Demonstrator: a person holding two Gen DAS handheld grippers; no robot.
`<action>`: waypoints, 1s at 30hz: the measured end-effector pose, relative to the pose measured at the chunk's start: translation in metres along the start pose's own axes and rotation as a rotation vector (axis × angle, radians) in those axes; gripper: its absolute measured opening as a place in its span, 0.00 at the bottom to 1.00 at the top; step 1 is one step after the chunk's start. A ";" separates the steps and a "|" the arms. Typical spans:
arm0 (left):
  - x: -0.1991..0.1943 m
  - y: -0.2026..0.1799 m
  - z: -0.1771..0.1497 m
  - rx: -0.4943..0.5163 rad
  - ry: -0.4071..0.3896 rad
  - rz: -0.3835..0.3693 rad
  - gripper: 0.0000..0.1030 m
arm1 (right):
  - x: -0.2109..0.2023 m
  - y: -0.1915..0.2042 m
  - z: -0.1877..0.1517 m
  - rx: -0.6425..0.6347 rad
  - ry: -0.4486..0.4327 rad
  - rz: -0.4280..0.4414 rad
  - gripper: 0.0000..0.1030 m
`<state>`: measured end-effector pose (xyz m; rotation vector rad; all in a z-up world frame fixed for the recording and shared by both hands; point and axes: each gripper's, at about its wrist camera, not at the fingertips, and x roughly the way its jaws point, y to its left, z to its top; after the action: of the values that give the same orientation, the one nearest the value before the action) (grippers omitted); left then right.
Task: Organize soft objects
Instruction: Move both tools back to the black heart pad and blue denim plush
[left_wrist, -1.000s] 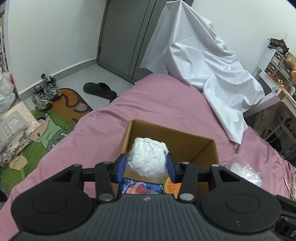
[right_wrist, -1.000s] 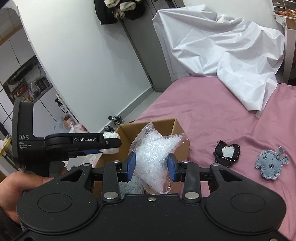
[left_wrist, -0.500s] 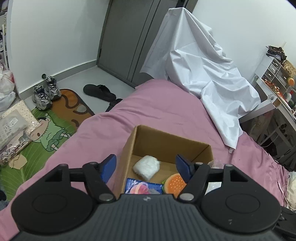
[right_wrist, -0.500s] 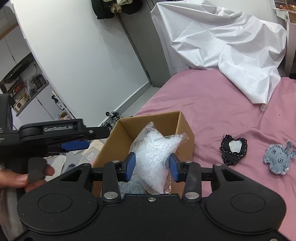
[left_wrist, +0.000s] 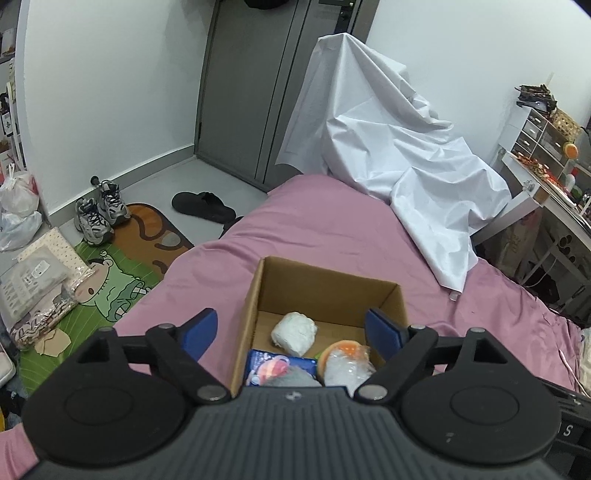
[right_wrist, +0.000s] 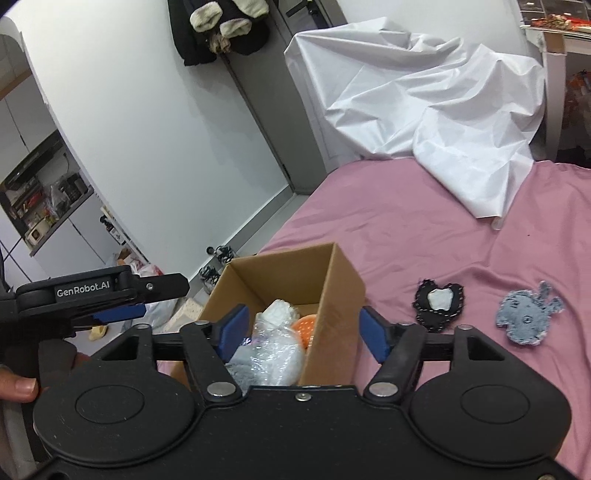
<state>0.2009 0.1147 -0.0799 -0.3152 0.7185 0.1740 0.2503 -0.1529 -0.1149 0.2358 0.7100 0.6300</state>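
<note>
The cardboard box (left_wrist: 325, 291) sits on the pink bed (left_wrist: 314, 229), directly below and between both grippers. The left gripper (left_wrist: 291, 332) is spread wide and holds nothing; the white bundle (left_wrist: 294, 332) lies on the box floor beneath it. The right gripper (right_wrist: 303, 332) is also spread wide, with the clear plastic bag (right_wrist: 275, 354) resting in the box just under its fingers, beside an orange toy (right_wrist: 306, 326). Two fabric patches (right_wrist: 439, 304) lie on the bed to the box's right.
</note>
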 end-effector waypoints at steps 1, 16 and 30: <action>0.000 -0.002 0.000 -0.001 0.000 -0.001 0.84 | -0.001 -0.002 0.000 0.001 0.000 -0.002 0.66; -0.007 -0.039 -0.017 0.000 0.004 -0.008 0.86 | -0.029 -0.038 -0.024 -0.051 -0.017 -0.030 0.83; 0.003 -0.091 -0.028 0.063 0.029 -0.045 0.86 | -0.046 -0.086 -0.036 0.024 -0.031 -0.107 0.83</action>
<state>0.2098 0.0203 -0.0811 -0.2738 0.7429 0.1039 0.2390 -0.2493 -0.1521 0.2276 0.6959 0.5155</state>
